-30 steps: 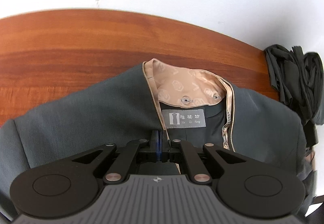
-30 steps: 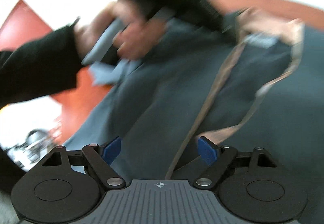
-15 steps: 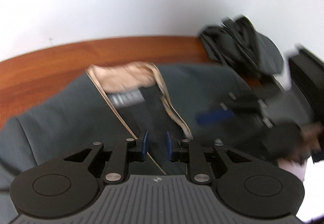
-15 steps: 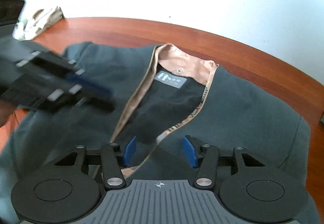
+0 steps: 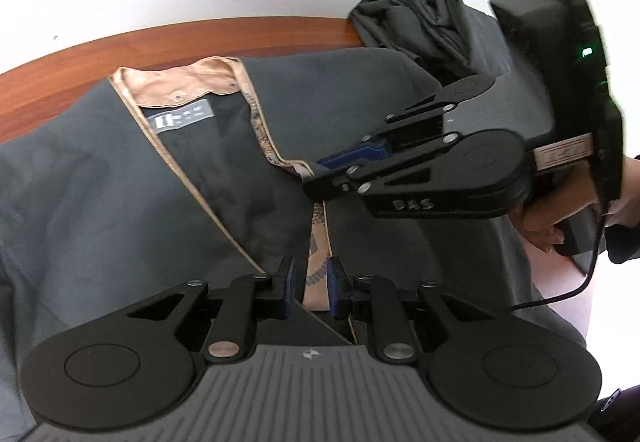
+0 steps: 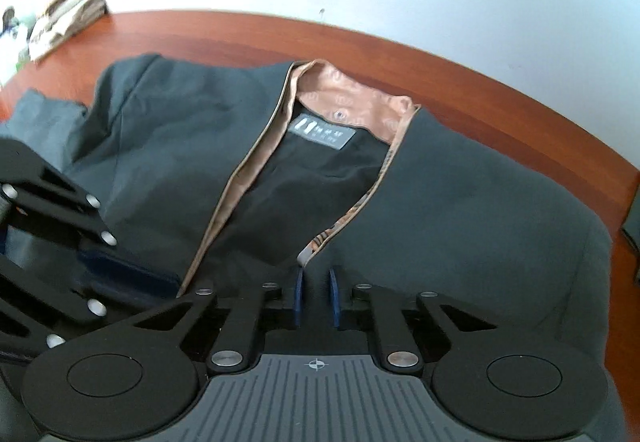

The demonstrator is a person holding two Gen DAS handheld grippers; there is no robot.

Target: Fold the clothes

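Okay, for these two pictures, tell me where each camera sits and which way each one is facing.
Left wrist: sits on the left hand-held gripper, faces down over the grey jacket toward the wall; shows the right hand-held gripper and a hand.
Right wrist: sits on the right hand-held gripper, closing at the jacket's front edge, facing the collar; the left hand-held gripper enters at left.
Shared: jacket, grey label, wooden table.
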